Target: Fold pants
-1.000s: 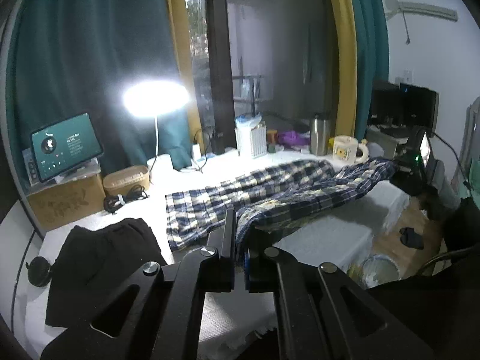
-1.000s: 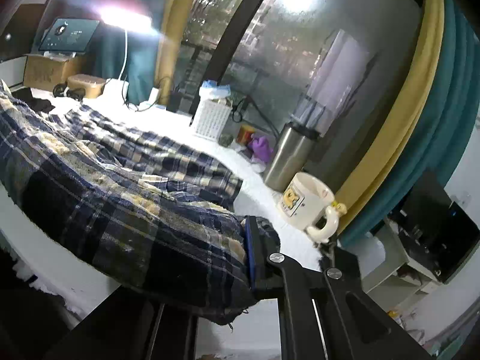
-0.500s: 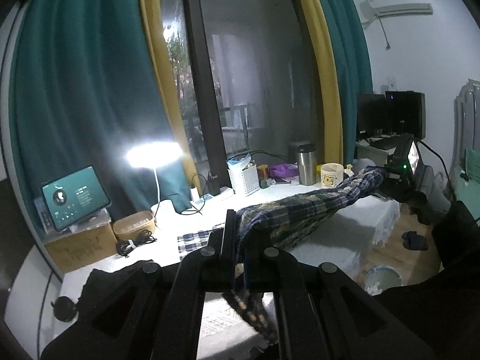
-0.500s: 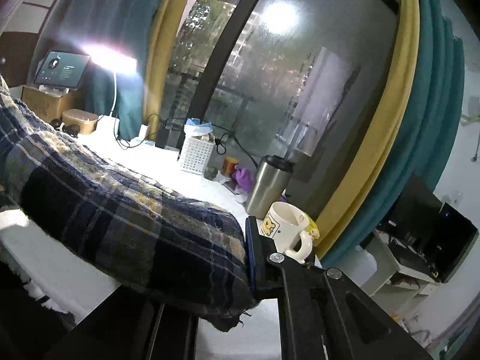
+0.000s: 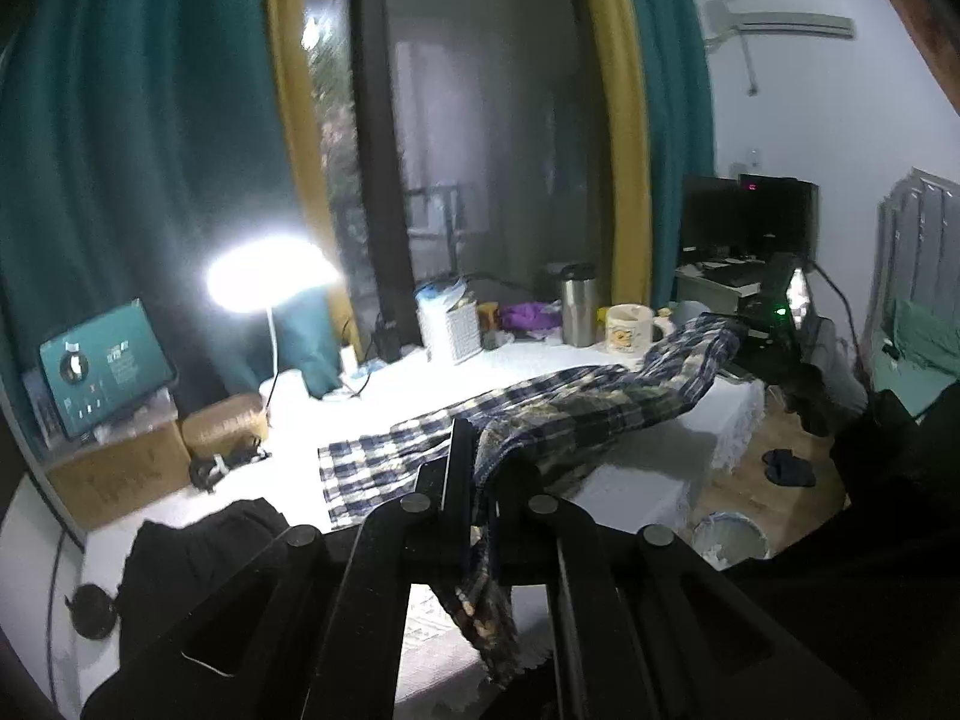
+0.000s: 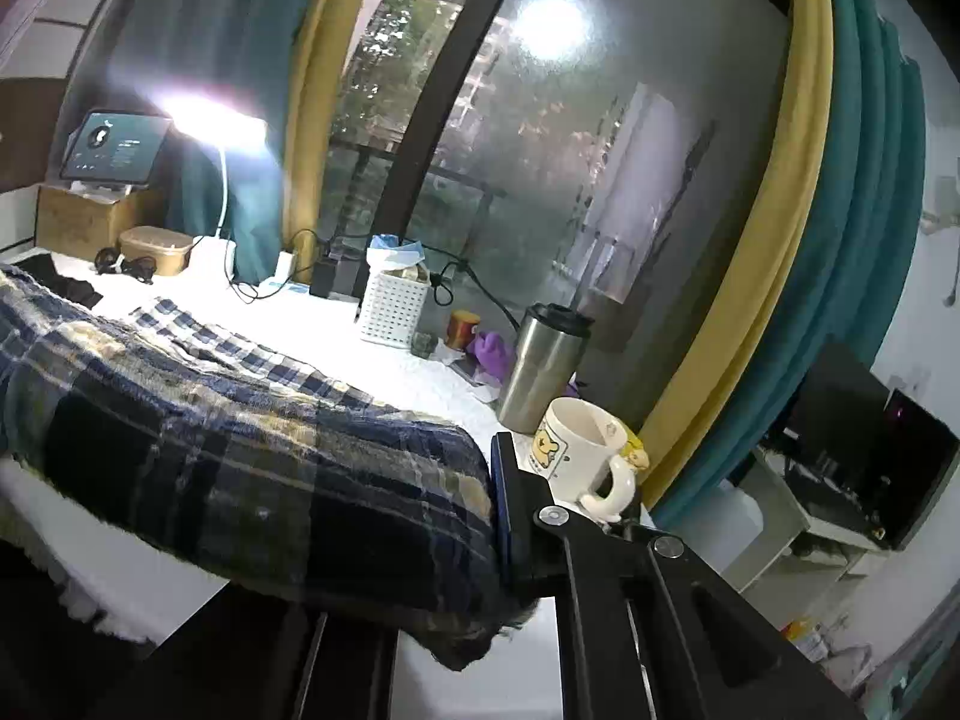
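One pair of plaid pants (image 5: pixel 576 414) hangs above the white table (image 5: pixel 420 378), pinched at each end: left gripper (image 5: pixel 480 468) clamps one edge, right gripper (image 6: pixel 495 516) the other. Behind stand one mug (image 6: pixel 576 450), one tumbler (image 6: pixel 540 372), one basket (image 6: pixel 393 309), one lamp (image 5: pixel 270 270).

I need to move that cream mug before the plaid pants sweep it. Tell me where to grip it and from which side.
Grip the cream mug by its handle, coming from the near right, since it stands upright with the handle turned that way. The steel tumbler crowds its far side, and the plaid pants block the left.
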Demonstrator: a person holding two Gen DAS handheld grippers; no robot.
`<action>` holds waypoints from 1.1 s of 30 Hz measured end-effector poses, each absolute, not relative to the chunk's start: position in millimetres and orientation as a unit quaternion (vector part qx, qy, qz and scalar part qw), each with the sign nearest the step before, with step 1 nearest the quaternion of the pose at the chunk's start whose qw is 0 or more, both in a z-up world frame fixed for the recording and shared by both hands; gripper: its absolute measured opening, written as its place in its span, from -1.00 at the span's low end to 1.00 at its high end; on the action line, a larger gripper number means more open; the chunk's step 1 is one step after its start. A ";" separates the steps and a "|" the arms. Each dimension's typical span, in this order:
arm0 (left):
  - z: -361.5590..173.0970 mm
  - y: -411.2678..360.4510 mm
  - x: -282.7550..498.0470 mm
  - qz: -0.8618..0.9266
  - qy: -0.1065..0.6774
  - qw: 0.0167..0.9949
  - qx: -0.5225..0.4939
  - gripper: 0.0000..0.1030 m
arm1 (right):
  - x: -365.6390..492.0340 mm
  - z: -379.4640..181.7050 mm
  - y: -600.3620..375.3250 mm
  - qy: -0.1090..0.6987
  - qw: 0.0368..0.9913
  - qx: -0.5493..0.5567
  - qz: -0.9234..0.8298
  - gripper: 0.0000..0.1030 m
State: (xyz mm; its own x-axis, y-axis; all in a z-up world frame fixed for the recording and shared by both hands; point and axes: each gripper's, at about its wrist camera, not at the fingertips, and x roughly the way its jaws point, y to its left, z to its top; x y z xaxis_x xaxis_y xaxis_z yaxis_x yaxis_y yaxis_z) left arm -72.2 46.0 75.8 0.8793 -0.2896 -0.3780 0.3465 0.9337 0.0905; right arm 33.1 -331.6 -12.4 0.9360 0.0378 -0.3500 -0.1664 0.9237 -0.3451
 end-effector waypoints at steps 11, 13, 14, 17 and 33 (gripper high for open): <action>90.9 57.3 -26.8 -0.167 0.183 0.964 0.092 -0.95 | 74.7 0.0 -316.3 0.186 0.966 -0.175 0.047 -0.83; 97.9 58.2 -18.1 -0.170 0.176 0.965 0.097 -0.95 | 83.0 3.3 -315.0 0.187 0.965 -0.176 0.046 -0.83; 100.3 59.3 -13.6 -0.168 0.174 0.965 0.099 -0.95 | 86.4 4.5 -314.2 0.188 0.965 -0.176 0.046 -0.83; 104.5 64.0 5.7 -0.163 0.171 0.966 0.105 -0.95 | 101.8 6.8 -311.8 0.193 0.964 -0.176 0.045 -0.83; 65.9 90.8 142.6 -0.140 0.252 0.951 0.110 -0.95 | 190.5 -32.9 -298.6 0.298 0.939 -0.150 0.080 -0.83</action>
